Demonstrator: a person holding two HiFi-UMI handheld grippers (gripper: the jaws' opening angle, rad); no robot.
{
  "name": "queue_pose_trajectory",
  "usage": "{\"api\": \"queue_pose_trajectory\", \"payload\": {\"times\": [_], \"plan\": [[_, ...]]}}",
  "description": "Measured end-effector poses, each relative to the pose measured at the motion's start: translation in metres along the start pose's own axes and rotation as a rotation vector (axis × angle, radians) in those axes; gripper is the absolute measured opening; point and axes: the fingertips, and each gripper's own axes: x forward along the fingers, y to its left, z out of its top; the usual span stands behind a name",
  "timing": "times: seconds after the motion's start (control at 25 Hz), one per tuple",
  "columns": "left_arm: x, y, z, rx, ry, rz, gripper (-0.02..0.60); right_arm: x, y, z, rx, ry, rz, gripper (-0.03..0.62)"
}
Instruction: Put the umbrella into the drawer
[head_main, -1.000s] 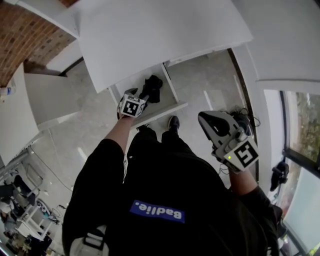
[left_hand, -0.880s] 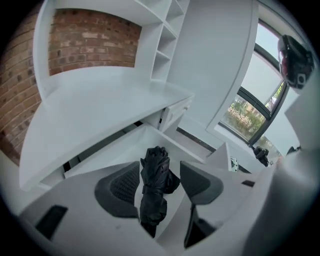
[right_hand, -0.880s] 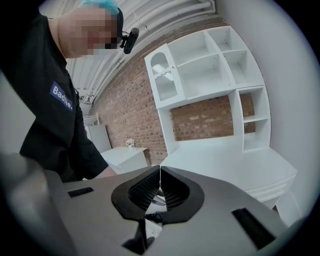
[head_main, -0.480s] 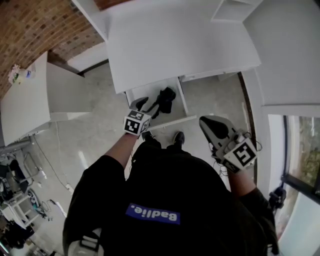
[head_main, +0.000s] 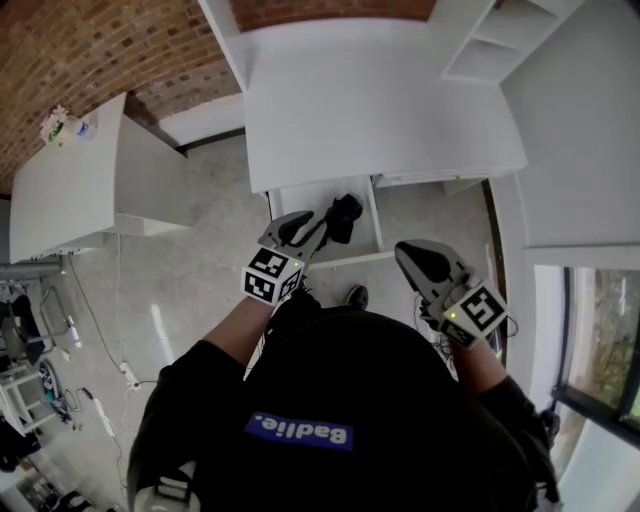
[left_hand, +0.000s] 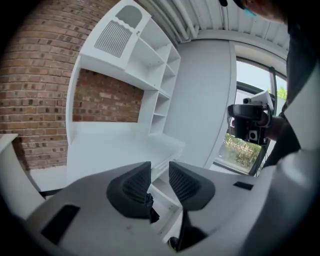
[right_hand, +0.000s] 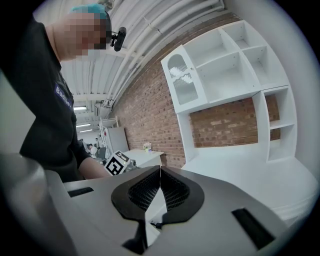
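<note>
The black folded umbrella (head_main: 344, 216) lies inside the open white drawer (head_main: 345, 261) under the desk top. My left gripper (head_main: 300, 228) hangs above the drawer's left part, apart from the umbrella. Its jaws are closing with a narrow gap and nothing between them. In the left gripper view my left gripper (left_hand: 160, 181) points toward the desk, and a dark bit of the umbrella (left_hand: 150, 206) shows far below through the gap. My right gripper (head_main: 412, 256) is held to the right of the drawer, with its pads together and holding nothing. The right gripper view shows my right gripper (right_hand: 160, 175) meeting at the tips.
A white desk top (head_main: 380, 100) with a shelf unit (head_main: 500, 40) stands against a brick wall. A lower white table (head_main: 70, 190) with a small flower pot (head_main: 58, 125) is at the left. The person's shoe (head_main: 356, 296) is by the drawer front. Cables (head_main: 110, 370) lie on the floor.
My left gripper has lifted up out of the drawer and its jaws have narrowed. The umbrella stays in the drawer. The right gripper has shifted only a little.
</note>
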Motion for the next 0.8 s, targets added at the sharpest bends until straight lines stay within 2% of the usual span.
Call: {"api": "queue_pose_trajectory", "payload": {"times": [0.24, 0.44, 0.8], "plan": [[-0.028, -0.017, 0.028, -0.009, -0.069, 0.014, 0.061, 0.007, 0.007, -0.015, 0.006, 0.041, 0.044, 0.029], [-0.05, -0.027, 0.048, -0.025, -0.118, 0.04, 0.029, 0.02, 0.016, -0.003, -0.018, 0.01, 0.099, 0.029], [-0.076, -0.054, 0.068, -0.02, -0.191, -0.011, 0.003, 0.03, 0.029, 0.0, -0.024, 0.014, 0.146, 0.029]]}}
